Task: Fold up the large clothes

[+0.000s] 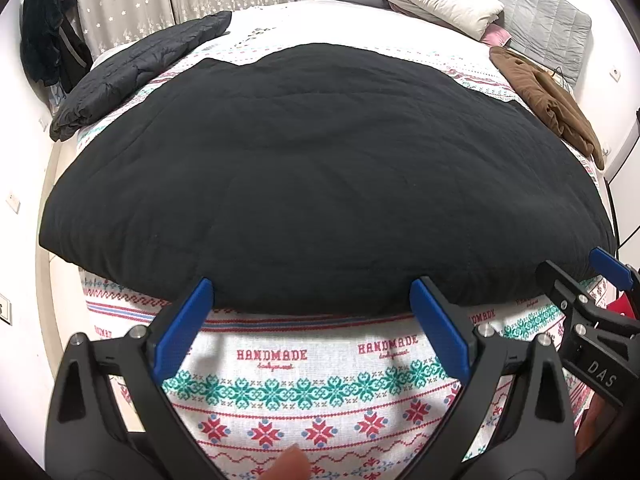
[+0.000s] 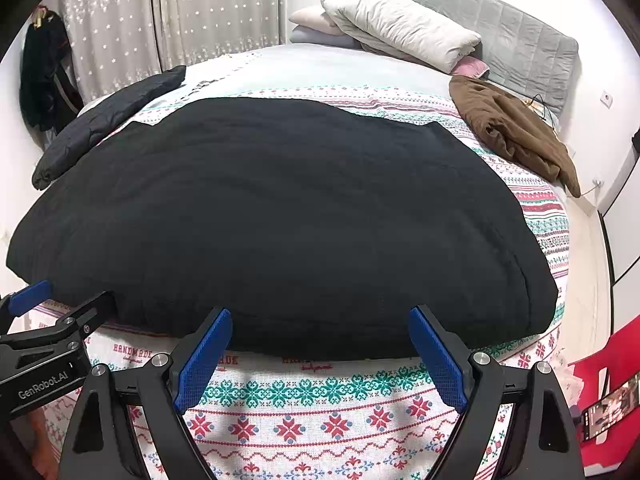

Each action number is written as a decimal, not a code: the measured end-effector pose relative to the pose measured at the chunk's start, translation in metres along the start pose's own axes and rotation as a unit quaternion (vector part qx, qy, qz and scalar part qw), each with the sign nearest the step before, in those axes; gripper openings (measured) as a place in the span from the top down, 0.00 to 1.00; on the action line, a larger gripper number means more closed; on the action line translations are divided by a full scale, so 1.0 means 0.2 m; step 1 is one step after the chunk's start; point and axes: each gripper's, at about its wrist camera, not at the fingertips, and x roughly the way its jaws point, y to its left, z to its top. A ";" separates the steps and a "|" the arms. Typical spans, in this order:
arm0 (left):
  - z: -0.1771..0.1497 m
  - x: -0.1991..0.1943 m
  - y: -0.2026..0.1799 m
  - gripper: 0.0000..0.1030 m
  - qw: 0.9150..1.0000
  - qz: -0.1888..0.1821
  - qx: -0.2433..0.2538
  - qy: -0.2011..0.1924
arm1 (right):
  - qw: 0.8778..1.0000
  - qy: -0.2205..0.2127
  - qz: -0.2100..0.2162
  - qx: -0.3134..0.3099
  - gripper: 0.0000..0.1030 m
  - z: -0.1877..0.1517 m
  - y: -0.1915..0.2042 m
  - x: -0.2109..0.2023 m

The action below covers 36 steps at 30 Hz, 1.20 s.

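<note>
Black garment [image 1: 320, 172], large and padded, lies spread flat on the patterned bedspread [image 1: 304, 396], and its near hem is just ahead of my two tools. From the left wrist camera I see the left gripper [image 1: 312, 300] with its blue fingers wide apart, the tips right at the hem and holding nothing; the right gripper [image 2: 320, 328] is the same, fingers apart at the hem further to the right. I judge the step in hand is to take the near edge at two points. To do it well I should close each gripper on the full thickness of the hem, not only on the top layer, with both grips well apart along the edge, then lift and carry both together so the fold line stays straight. Whether the garment is already folded once I cannot tell, because the black cloth hides its seams. No container is in view. Farther off lie a dark jacket [image 1: 136, 68] at the left edge of the bed, a brown garment [image 2: 516, 132] at the right, and pillows [image 2: 400, 28] at the head.
</note>
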 end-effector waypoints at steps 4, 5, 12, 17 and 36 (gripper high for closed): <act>0.00 0.00 0.00 0.04 1.000 0.000 0.001 0.000 | 1.000 0.000 0.000 0.000 0.12 0.00 0.00 0.00; 0.00 0.00 0.00 0.04 1.000 0.000 0.002 -0.001 | 1.000 0.001 0.000 0.001 0.12 0.00 0.00 0.00; 0.00 0.00 -0.01 0.04 1.000 0.000 0.004 -0.001 | 1.000 0.002 0.003 0.000 0.12 -0.01 0.00 0.02; 0.00 0.00 -0.01 0.04 1.000 0.001 0.003 -0.001 | 1.000 0.003 0.004 0.001 0.12 -0.01 0.00 0.02; -0.01 0.00 -0.02 0.04 1.000 -0.002 0.011 -0.002 | 1.000 0.007 0.006 0.001 0.12 -0.02 -0.01 0.02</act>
